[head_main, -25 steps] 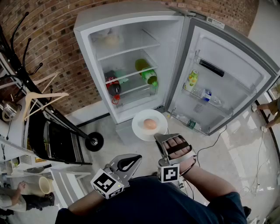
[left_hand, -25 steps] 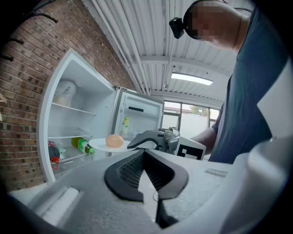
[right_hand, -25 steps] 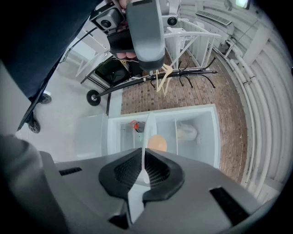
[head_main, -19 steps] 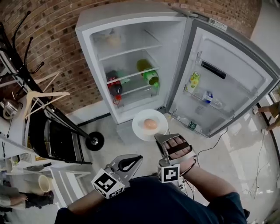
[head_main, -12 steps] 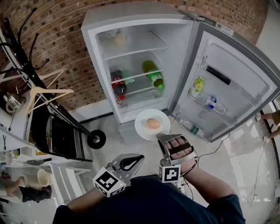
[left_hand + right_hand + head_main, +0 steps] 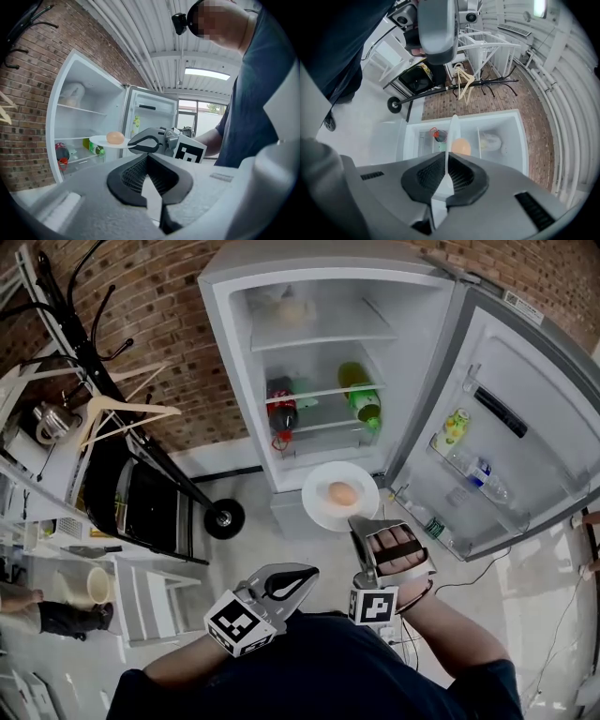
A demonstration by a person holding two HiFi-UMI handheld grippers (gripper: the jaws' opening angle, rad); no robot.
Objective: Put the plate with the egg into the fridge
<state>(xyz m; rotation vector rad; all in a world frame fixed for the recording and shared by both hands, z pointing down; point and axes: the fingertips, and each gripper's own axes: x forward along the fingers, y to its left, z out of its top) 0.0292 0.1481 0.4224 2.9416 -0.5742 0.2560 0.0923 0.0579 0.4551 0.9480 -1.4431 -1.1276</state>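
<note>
Head view, looking steeply down: an open white fridge (image 6: 234, 381) fills the 12 o'clock area, its door (image 6: 525, 427) swung out toward 2 o'clock. A white plate (image 6: 319, 501) carrying a brown egg (image 6: 343, 493) hangs in the air near the centre, just in front of the fridge's lower edge and not yet inside.

The right gripper (image 6: 362, 519) has its jaws closed on the plate's rim at the plate's 6 o'clock edge. From the right gripper view the plate (image 6: 451, 136) appears edge-on between the pads, with the egg (image 6: 461, 146) beyond. The left gripper (image 6: 302, 576) sits at 7 o'clock, jaws together and holding nothing.

The plate is round, so it has no long axis. Its face points up and it looks roughly level. The egg's long axis appears to run from 9 to 3 o'clock.

The likely risks: the grip is a narrow pinch on one edge, so the plate could sag or twist and the loose egg could roll off. The far rim could also knock a shelf edge or a green bottle (image 6: 359, 401) on entry.
</note>
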